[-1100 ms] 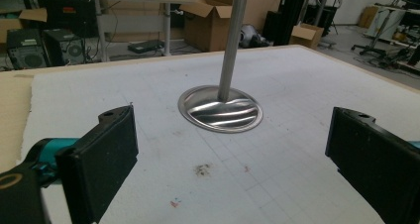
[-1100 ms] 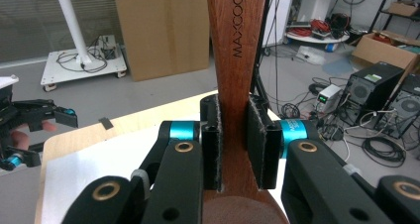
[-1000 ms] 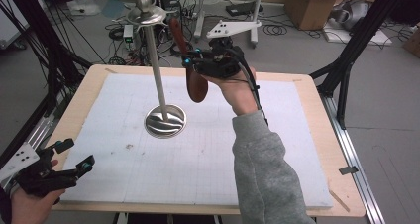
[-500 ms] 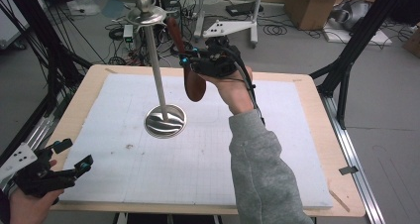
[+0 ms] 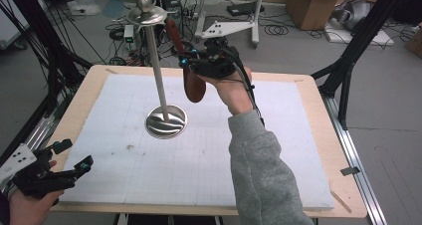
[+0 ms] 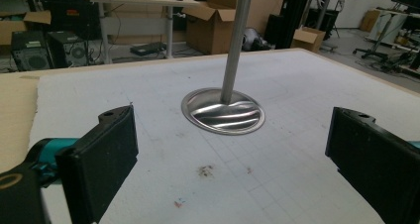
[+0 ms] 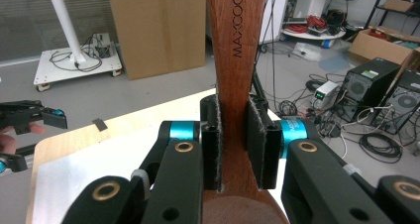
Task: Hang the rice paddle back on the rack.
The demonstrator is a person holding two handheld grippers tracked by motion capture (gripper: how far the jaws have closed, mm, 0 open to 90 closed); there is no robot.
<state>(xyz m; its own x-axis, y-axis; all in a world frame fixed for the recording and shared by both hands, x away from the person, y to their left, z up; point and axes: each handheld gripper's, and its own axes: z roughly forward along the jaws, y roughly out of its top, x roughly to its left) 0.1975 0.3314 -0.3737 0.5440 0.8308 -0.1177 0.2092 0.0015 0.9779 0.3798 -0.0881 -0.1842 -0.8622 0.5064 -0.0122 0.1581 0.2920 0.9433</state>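
Observation:
A tall metal stand [image 5: 156, 65] rises from a round steel base [image 5: 166, 122] on the white mat, with a small disc and ball on top. My right gripper [image 5: 191, 64] is held in the air just right of the pole, shut on a brown wooden spatula [image 5: 193, 83] whose blade hangs down. In the right gripper view the pads [image 7: 258, 142] clamp the spatula handle [image 7: 232, 50], which is stamped MAXCOOK. My left gripper [image 5: 74, 158] rests open at the mat's near-left corner. In the left gripper view its jaws stand wide apart, facing the stand's base [image 6: 223, 111] and pole [image 6: 236, 43].
A white gridded mat [image 5: 209, 150] covers a wood-edged table [image 5: 323, 135]. Black frame posts [image 5: 358, 41] stand at the table's sides. Cables, cardboard boxes and computer towers lie on the floor beyond the far edge.
The right gripper with the spatula has drifted very slightly toward the pole. The left gripper has barely moved.

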